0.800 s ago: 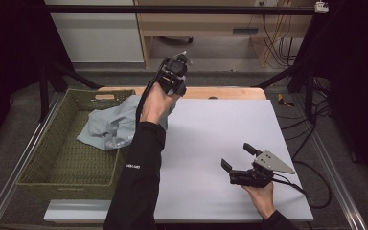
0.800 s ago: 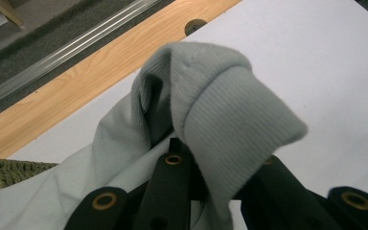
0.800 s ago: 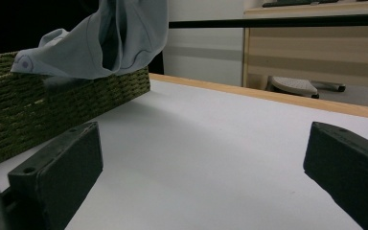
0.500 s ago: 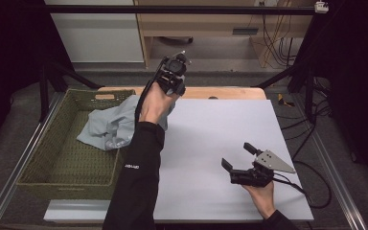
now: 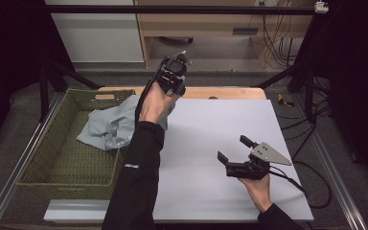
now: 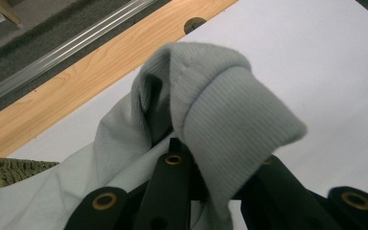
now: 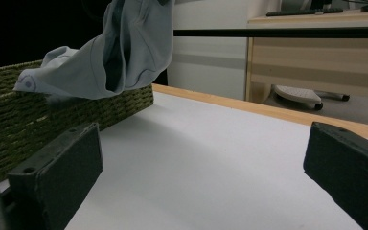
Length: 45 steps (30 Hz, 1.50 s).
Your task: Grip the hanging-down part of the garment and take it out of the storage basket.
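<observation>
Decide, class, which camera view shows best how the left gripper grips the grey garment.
The left gripper view: the garment's ribbed cuff sits pinched between the black jaws. The high view shows the left gripper raised, cloth trailing to the basket, the pinch hidden. The right gripper view shows hanging cloth.

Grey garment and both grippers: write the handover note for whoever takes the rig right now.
Left gripper: shut on the grey garment at its ribbed cuff, raised above the table's far edge.
Right gripper: open, holding nothing, low over the white table.
Garment: partly lifted, its lower part draped over the woven basket rim.
Done: garment gripped and raised.
Left: probably clear it from the basket and lay it on the table.
</observation>
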Motion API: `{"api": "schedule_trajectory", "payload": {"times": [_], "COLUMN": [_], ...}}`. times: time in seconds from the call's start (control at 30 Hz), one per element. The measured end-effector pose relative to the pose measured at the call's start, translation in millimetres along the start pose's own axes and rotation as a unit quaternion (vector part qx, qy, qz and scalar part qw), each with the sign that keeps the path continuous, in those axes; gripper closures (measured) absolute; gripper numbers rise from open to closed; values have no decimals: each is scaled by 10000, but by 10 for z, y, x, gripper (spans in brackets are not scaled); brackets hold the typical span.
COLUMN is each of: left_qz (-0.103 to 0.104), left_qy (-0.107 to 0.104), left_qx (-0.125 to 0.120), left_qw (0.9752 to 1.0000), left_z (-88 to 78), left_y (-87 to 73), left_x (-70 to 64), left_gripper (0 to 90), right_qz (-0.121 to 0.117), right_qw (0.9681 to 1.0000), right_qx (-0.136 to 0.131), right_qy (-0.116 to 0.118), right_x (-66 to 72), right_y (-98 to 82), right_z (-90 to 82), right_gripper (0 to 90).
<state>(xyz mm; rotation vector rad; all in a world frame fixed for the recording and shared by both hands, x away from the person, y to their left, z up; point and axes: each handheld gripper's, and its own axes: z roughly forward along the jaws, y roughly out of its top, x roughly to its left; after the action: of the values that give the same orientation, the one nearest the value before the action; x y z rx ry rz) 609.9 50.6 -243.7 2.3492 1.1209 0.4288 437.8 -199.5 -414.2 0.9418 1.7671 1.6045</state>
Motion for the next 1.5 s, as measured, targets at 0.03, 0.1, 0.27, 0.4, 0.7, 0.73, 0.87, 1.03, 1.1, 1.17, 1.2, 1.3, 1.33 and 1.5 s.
{"api": "schedule_trajectory", "payload": {"times": [0.03, 0.1, 0.27, 0.4, 0.7, 0.73, 0.87, 1.03, 1.1, 1.17, 1.2, 1.3, 1.33, 1.5], "left_qz": [-6, 4, -16, -24, 8, 7, 21, 20, 23, 33, 34, 31, 19, 26], "left_qy": [-8, -7, -30, -25, -23, -23, -12, -16, -14, -3, -4, -10, -37, -19], "left_qx": [-7, -16, -51, -71, -51, -48, -28, -28, -21, -6, -8, -18, -28, -2], "left_qw": [10000, 10000, 10000, 10000, 10000, 10000, 10000, 10000, 10000, 10000, 10000, 10000, 10000, 10000], "left_z": [-6, -16, -59, -68, -65, -65, -61, -57, -54, -54, -54, -63, -66, -82], "left_y": [-3, -9, -30, -35, -32, -29, -26, -25, -27, -30, -32, -35, -41, -48], "left_x": [3, 7, 33, 36, 37, 34, 34, 33, 30, 30, 31, 39, 43, 47], "left_gripper": [830, 829, 829, 829, 829, 829, 830, 829, 829, 829, 830, 829, 829, 830], "right_qz": [-19, 83, -15, -85, -24, -56, -50, -72, -77, -89, -46, -60, -73, -147], "right_qw": [10000, 10000, 10000, 9999, 9999, 9999, 9999, 9999, 9998, 9998, 9997, 9996, 9994, 9991], "right_qx": [-15, -36, 1, 1, 58, 50, 20, 62, 47, 76, 49, 54, 92, 64], "right_qy": [29, 39, 67, 92, 109, 90, 101, 144, 164, 186, 225, 264, 325, 400], "right_x": [11, 38, 97, 130, 240, 242, 275, 310, 333, 368, 403, 429, 466, 488], "right_y": [31, 65, 131, 153, 183, 183, 215, 236, 242, 254, 268, 279, 290, 288], "right_z": [46, 87, 222, 294, 555, 574, 672, 765, 806, 847, 902, 945, 992, 1078], "right_gripper": [2, 2, 2, 2, 2, 2, 2, 2, 2, 2, 2, 2, 2, 3]}}
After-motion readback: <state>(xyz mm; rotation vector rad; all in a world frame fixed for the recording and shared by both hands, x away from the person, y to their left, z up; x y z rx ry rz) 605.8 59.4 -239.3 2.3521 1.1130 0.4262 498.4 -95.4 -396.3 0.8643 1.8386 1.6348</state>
